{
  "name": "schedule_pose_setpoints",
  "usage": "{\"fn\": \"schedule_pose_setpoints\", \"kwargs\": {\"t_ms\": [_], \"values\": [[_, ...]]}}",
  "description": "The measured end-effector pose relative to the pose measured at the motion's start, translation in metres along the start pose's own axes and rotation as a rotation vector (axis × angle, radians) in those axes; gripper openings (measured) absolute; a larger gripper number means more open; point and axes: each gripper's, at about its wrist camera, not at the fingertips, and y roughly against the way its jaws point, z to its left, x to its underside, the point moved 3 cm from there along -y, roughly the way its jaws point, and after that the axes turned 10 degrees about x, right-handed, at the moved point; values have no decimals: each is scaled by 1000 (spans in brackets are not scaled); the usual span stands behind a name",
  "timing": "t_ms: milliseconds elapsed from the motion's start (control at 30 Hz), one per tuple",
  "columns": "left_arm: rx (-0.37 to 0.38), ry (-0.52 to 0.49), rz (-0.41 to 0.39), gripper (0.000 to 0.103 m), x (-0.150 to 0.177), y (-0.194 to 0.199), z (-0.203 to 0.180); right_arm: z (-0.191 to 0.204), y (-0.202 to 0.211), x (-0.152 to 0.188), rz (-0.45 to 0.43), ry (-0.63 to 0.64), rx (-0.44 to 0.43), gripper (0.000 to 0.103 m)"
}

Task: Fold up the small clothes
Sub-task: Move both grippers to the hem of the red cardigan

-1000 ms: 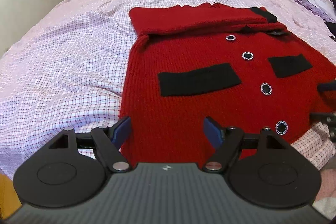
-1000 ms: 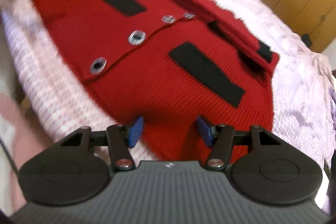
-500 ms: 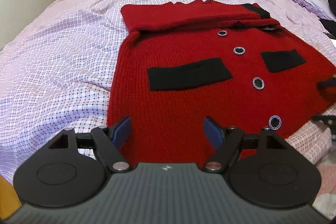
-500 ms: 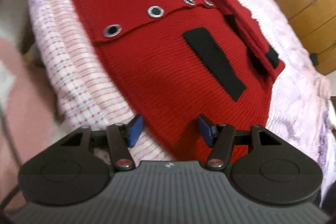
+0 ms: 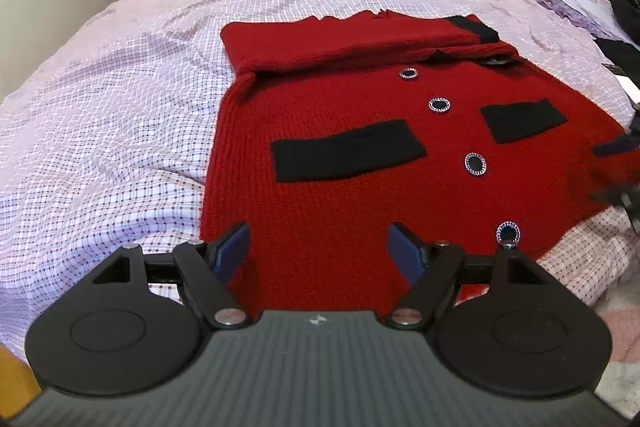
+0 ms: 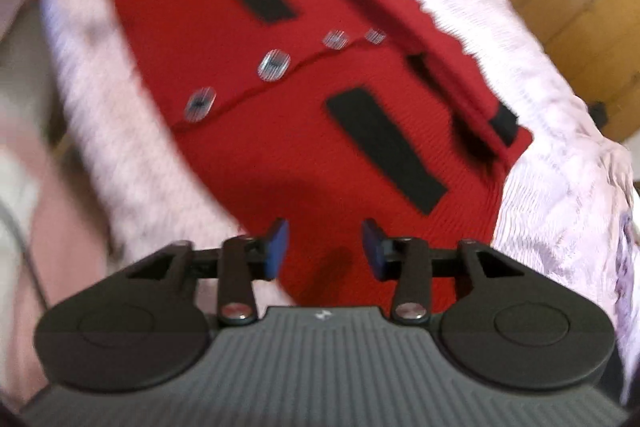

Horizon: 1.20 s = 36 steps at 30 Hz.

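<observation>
A: Where's the cardigan?
B: The red cardigan [image 5: 360, 163] lies flat on the checked bedspread [image 5: 120, 115], one sleeve folded across its top.
A: And the grippers?
B: The left gripper [image 5: 318, 247] and right gripper [image 6: 324, 247] are both spread, empty, at its hem. Most folding remains.

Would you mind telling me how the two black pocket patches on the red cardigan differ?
In the left wrist view, the patch nearer the left hand-held gripper is the long pocket patch; the short pocket patch lies beyond the button row and looks smaller. Both are black, flat on the red cardigan.
</observation>
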Motion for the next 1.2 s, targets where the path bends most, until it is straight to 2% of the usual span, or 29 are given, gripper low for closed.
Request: {"fn": "schedule_pose_setpoints", "kwargs": {"t_ms": [33,100,167,300,533,600,733,833,900,1000,1100,1167,1200], "values": [[3,7,0,80,0,0,1,3,1,5,24,42,-11,61],[6,21,4,80,1,-1,3,13,2,14,51,106,-19,60],[8,29,8,80,2,-3,4,17,3,18,21,147,-3,60],[11,41,14,80,4,-4,6,32,-7,14,-18,231,110,59],[12,33,2,80,4,0,6,33,-3,2,-121,202,207,59],[10,32,6,80,4,0,6,30,0,5,-100,212,173,59],[14,35,-2,80,4,1,6,26,5,21,-16,315,99,60],[22,45,-2,80,4,0,5,23,0,24,-12,301,97,59],[26,42,3,80,5,-2,3,28,-7,20,-18,289,129,59],[27,23,6,80,5,-1,-1,33,-18,11,-56,265,140,59],[12,14,-4,80,5,2,-3,31,-21,1,-91,214,142,50],[11,2,-14,80,5,5,-5,23,-17,-4,-115,158,134,35],[12,-4,-17,80,5,6,-7,20,-14,-5,-123,124,126,23]]}}
